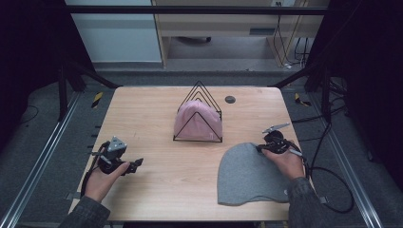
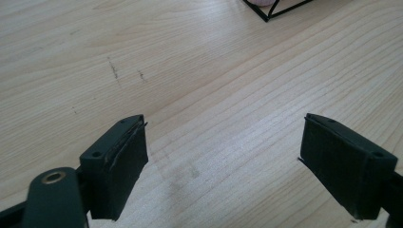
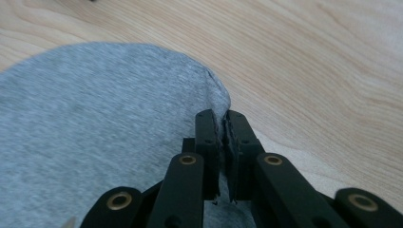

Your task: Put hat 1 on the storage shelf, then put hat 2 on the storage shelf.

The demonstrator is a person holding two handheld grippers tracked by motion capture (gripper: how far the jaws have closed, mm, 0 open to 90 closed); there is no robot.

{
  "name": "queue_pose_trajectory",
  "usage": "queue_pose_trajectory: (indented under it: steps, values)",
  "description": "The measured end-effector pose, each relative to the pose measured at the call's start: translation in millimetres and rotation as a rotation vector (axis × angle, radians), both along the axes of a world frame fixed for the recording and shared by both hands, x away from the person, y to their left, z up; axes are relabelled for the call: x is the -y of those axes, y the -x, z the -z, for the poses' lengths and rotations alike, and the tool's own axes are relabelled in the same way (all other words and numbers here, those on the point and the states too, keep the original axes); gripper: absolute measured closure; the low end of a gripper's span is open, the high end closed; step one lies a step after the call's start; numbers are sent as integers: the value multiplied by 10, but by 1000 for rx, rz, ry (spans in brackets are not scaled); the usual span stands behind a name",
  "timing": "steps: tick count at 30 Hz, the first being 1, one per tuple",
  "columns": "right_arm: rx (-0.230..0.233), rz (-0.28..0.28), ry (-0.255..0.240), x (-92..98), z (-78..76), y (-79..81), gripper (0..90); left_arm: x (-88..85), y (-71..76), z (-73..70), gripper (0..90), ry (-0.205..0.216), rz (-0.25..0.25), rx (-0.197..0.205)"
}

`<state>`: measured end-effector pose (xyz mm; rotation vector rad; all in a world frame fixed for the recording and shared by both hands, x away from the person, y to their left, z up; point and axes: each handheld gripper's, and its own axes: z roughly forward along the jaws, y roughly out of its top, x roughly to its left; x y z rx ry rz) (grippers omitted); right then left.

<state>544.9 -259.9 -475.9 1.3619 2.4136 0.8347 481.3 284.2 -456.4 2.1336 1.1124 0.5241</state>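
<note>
On the counter (image 1: pixel 157 190), the grey beanie (image 1: pixel 249 175) lay flat at near right. The right tool (image 3: pixel 222 124) pinched its far edge; so thin a bite could slip when lifted. The left tool (image 2: pixel 223 161) stood spread, empty.

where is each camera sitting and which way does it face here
High view: above the person's side, facing forward and down on the table; both forearms, left gripper, right gripper.
Left gripper view: on the left gripper, facing bare wood past its open jaws.
Right gripper view: on the right gripper, jaws shut on the grey beanie edge.
Shared: the wire rack corner; the grey beanie.
</note>
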Motion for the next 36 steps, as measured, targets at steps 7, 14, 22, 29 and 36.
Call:
queue_pose_trajectory:
  steps: [7, 14, 22, 29, 36]
  values:
    - [87, -32, -42, -25, -273, 204, 857, 7, -18, 34, 142, -15, 6, -23]
    - [181, -89, -76, -142, -574, 432, 858, 22, -40, 78, 130, -28, 20, -61]
    - [253, -164, -90, -284, -853, 612, 858, 37, -46, 95, 123, -32, 29, -76]
    - [320, -242, -109, -463, -1198, 776, 860, 35, -41, 96, 123, -26, 34, -85]
    - [383, -326, -117, -759, -1503, 873, 861, 84, -26, 95, 123, -18, 75, -91]
